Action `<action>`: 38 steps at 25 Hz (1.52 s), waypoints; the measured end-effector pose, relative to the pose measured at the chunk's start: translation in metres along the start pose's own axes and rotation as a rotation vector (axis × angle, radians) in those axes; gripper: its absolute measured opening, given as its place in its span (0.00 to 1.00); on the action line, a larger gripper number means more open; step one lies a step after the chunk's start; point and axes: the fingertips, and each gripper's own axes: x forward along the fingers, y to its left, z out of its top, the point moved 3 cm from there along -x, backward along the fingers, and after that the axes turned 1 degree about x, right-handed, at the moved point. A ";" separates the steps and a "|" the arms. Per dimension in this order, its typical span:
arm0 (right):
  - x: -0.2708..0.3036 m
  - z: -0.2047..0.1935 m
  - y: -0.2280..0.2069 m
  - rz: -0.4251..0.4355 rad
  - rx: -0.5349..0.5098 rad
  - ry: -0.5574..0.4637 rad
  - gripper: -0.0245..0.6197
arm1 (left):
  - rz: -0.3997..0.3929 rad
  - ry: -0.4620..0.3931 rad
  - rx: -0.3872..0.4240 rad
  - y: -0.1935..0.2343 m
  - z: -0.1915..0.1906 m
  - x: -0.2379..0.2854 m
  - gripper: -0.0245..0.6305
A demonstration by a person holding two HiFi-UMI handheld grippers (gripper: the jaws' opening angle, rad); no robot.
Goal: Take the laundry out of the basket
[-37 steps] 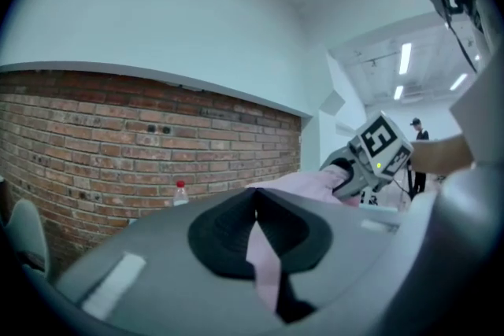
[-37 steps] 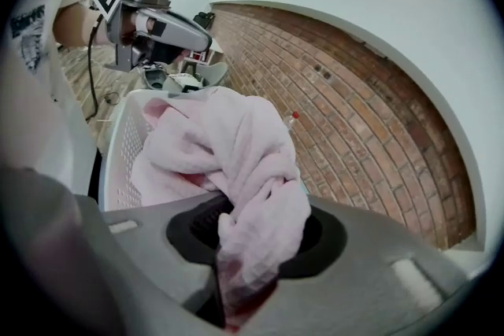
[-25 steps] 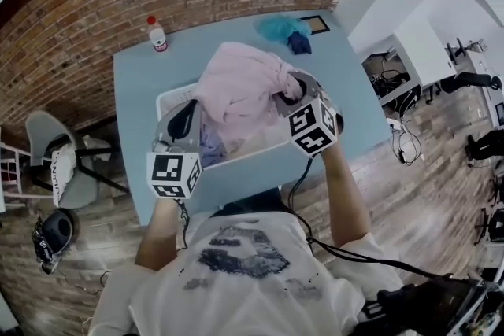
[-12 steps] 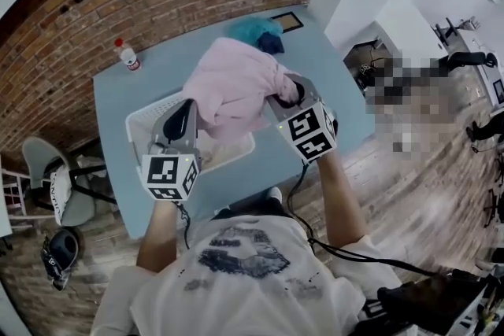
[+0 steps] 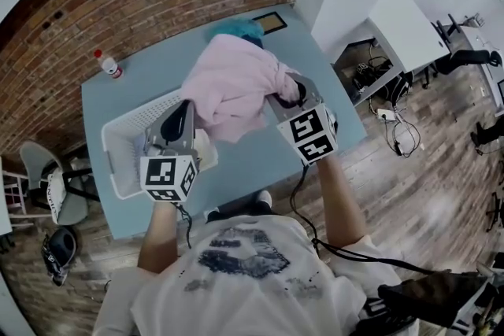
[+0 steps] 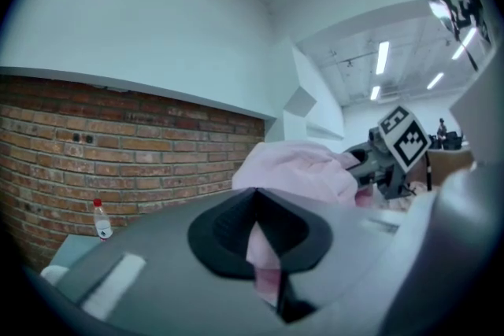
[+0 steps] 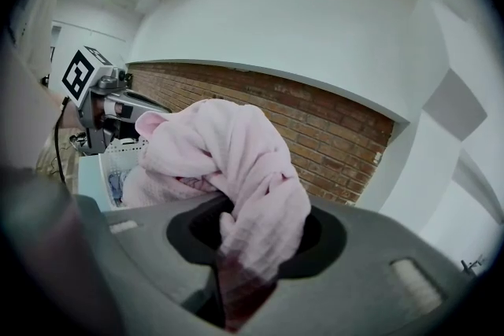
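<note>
Left gripper (image 6: 261, 244): jaws pinched nearly together on a thin fold of the pink garment (image 6: 303, 169); only a narrow strip of cloth sits between them.
Right gripper (image 7: 244, 267): jaws part-way closed on a thick bunch of the same garment, with cloth spilling over both sides.
Pink garment: hangs bunched in the air between the two grippers, above the table (image 5: 264, 161) and just right of the basket (image 5: 116, 149). Its lower edge droops near the basket's right end.
Basket: white and slatted, at the left of the table. A pale and a bluish piece of laundry (image 7: 118, 183) show inside, so the job looks unfinished.
Far side: a teal cloth (image 5: 236, 30) and a dark-framed flat object (image 5: 270, 21) lie at the far right corner; a bottle (image 5: 109, 65) stands far left.
Risk, slip: the left hold is slim, so a pull apart or a quick swing could tug the fold free and leave the weight on one side.
Risk, drag: if the drooping edge catches the basket rim, the light basket could shift or tip.
Risk, landing: setting the garment down far right may bury the teal cloth or nudge the framed object toward the table edge.
Risk, overhang: dropped near the right edge, part of it could slide to the floor.
</note>
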 end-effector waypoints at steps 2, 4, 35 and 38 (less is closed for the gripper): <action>-0.006 -0.011 -0.017 -0.013 -0.010 0.007 0.27 | 0.004 0.002 -0.001 -0.013 -0.001 0.012 0.02; -0.011 -0.024 -0.033 -0.024 -0.019 0.026 0.27 | 0.006 0.007 -0.002 -0.026 -0.002 0.024 0.02; 0.026 -0.234 -0.054 -0.049 0.204 0.217 0.27 | -0.031 0.198 -0.021 -0.123 -0.102 0.131 0.02; 0.035 -0.251 -0.047 -0.038 0.218 0.232 0.27 | -0.016 0.204 -0.027 -0.124 -0.115 0.136 0.02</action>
